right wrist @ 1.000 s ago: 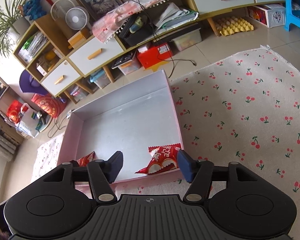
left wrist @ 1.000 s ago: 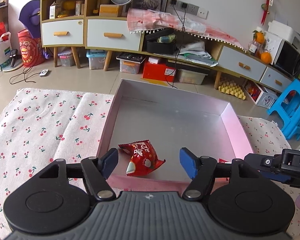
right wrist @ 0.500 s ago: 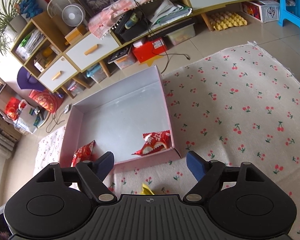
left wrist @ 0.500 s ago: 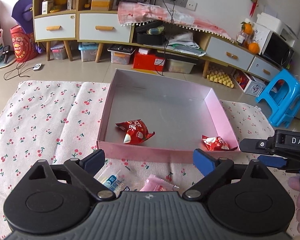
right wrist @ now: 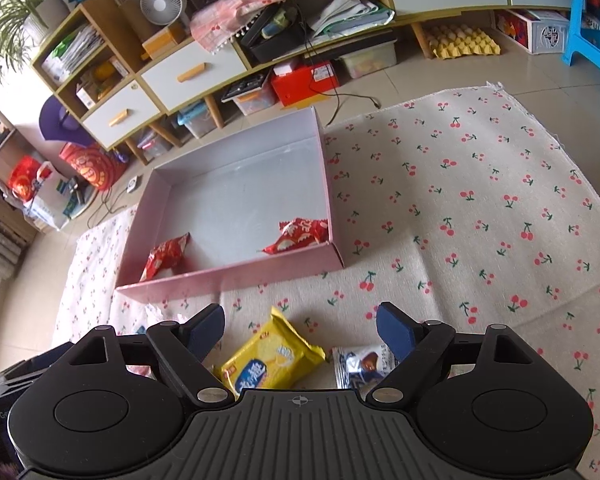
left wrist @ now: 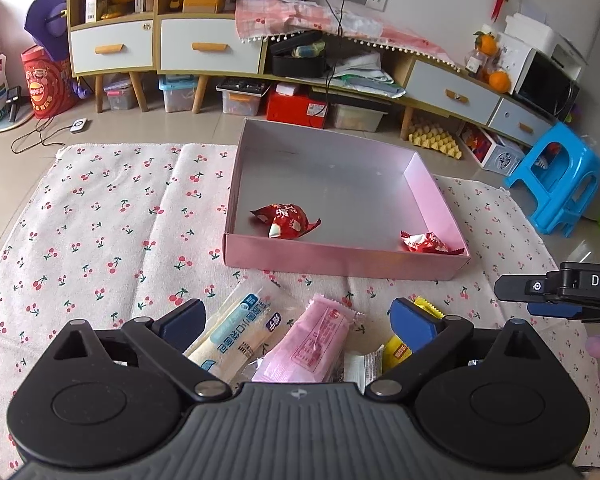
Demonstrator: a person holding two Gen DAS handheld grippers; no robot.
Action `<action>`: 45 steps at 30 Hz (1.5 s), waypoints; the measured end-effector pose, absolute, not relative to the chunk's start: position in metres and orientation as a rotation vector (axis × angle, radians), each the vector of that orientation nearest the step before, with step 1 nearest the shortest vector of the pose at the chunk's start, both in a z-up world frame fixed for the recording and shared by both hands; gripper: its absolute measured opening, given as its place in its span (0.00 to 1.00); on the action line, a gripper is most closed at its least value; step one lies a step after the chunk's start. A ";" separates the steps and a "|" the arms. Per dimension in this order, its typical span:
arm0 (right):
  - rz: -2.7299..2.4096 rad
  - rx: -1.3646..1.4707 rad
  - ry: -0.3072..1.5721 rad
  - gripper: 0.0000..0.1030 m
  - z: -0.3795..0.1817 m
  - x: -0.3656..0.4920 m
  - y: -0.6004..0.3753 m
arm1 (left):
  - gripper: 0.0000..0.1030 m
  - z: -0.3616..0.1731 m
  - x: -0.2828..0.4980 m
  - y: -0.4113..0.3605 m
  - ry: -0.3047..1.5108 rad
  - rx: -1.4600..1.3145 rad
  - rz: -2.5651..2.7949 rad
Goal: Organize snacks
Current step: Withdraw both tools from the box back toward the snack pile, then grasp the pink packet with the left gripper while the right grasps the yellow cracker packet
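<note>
We find the left gripper (left wrist: 296,318) spread wide and empty above a glossy cream packet (left wrist: 236,330) and a matte pink packet (left wrist: 312,344) on the cherry-print cloth (left wrist: 100,216). The right gripper (right wrist: 300,324) is likewise wide, over a crinkled yellow packet (right wrist: 270,354) beside a small silver one (right wrist: 362,362). The shallow rectangular pink box (left wrist: 340,260) holds two red foil packets (left wrist: 286,220) (left wrist: 424,242) near its front wall

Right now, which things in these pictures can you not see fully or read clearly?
- Yellow pack: left view, mostly hidden behind the left claw.
- White pack: right view, partly behind the right claw.
- Pink pack: lower end covered by the claw's body.
- Print on the red packs in the box: too small to read.
</note>
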State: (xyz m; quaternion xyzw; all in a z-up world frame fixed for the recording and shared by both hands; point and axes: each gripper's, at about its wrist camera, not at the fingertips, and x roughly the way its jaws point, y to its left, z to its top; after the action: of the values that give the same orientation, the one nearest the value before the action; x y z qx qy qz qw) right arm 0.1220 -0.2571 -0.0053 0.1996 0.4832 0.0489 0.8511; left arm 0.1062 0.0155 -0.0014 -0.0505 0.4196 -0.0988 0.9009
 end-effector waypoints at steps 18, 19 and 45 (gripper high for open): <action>0.162 0.319 1.090 0.83 -0.010 0.094 -0.236 | 0.95 -0.012 0.089 0.042 0.930 -0.076 -0.189; 0.160 0.317 1.096 0.83 -0.011 0.094 -0.235 | 0.94 -0.012 0.089 0.043 0.933 -0.078 -0.190; 0.051 0.622 1.226 0.67 -0.060 0.138 -0.216 | 0.49 -0.037 0.123 0.002 1.025 -0.015 -0.344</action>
State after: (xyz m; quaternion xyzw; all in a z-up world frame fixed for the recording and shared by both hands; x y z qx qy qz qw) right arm 0.1384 -0.2157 -0.0597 0.2871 0.5657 0.0236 0.7727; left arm 0.1229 0.0017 -0.0366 -0.0070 0.4881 -0.1635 0.8573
